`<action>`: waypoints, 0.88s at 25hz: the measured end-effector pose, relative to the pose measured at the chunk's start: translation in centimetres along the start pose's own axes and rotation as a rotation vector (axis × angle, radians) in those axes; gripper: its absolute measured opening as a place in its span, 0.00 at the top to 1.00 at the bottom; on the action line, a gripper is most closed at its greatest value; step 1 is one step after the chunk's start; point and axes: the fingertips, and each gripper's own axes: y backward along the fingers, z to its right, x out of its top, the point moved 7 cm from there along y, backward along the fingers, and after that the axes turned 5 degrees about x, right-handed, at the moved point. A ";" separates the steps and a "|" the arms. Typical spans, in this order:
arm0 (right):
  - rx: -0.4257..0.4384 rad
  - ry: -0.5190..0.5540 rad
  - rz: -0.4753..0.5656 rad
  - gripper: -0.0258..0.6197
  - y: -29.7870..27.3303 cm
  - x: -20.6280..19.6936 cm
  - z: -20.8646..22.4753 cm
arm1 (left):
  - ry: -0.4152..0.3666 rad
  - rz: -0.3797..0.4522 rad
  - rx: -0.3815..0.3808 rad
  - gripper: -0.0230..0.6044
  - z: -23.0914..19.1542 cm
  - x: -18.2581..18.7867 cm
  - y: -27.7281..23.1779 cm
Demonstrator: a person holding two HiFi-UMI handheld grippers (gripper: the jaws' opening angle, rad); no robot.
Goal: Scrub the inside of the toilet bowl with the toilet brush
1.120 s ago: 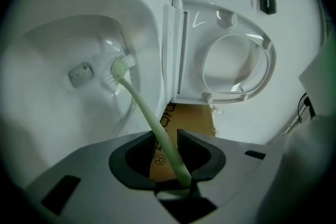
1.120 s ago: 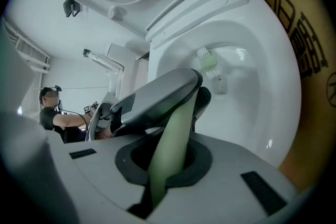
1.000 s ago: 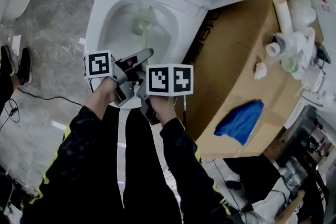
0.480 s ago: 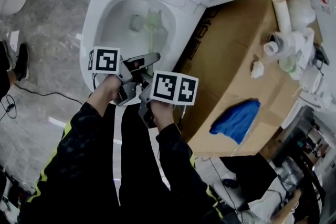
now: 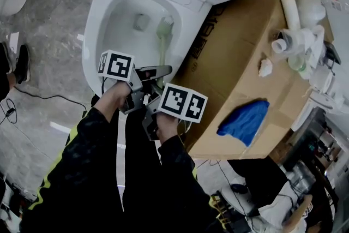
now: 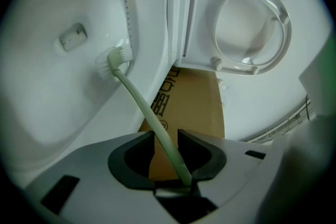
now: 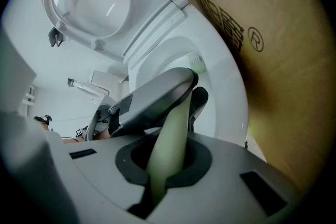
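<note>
The white toilet bowl (image 5: 117, 13) stands open, its seat and lid (image 6: 252, 34) raised. A pale green toilet brush (image 5: 164, 27) reaches into it, and its bristled head (image 6: 111, 60) presses on the bowl's inner right wall under the rim. My left gripper (image 5: 158, 71) is shut on the thin handle (image 6: 152, 120), higher up than the other. My right gripper (image 5: 157, 96) sits just behind it, shut on the thick lower end of the handle (image 7: 170, 139). In the right gripper view, the left gripper (image 7: 157, 97) hides most of the brush.
A large cardboard box (image 5: 245, 63) stands against the toilet's right side, with a blue cloth (image 5: 245, 124) and several bottles and tubes (image 5: 297, 43) on it. A cable (image 5: 43, 98) crosses the marble floor at the left, near a person's shoe (image 5: 22, 63).
The brush head has swept from near the drain opening across to the bowl's right wall. Both grippers have shifted slightly right and toward me.
</note>
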 end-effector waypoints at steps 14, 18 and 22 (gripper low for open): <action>-0.049 -0.111 0.016 0.94 2.0 -4.8 0.8 | 0.114 -0.096 -0.020 0.76 -0.5 -5.4 0.4; -0.060 -0.105 -0.013 0.94 2.1 -5.6 0.6 | 0.149 -0.075 -0.029 0.76 -0.5 -6.2 1.0; -0.071 -0.111 -0.066 0.94 2.3 -7.1 0.4 | 0.183 -0.059 -0.024 0.76 -1.1 -7.6 2.0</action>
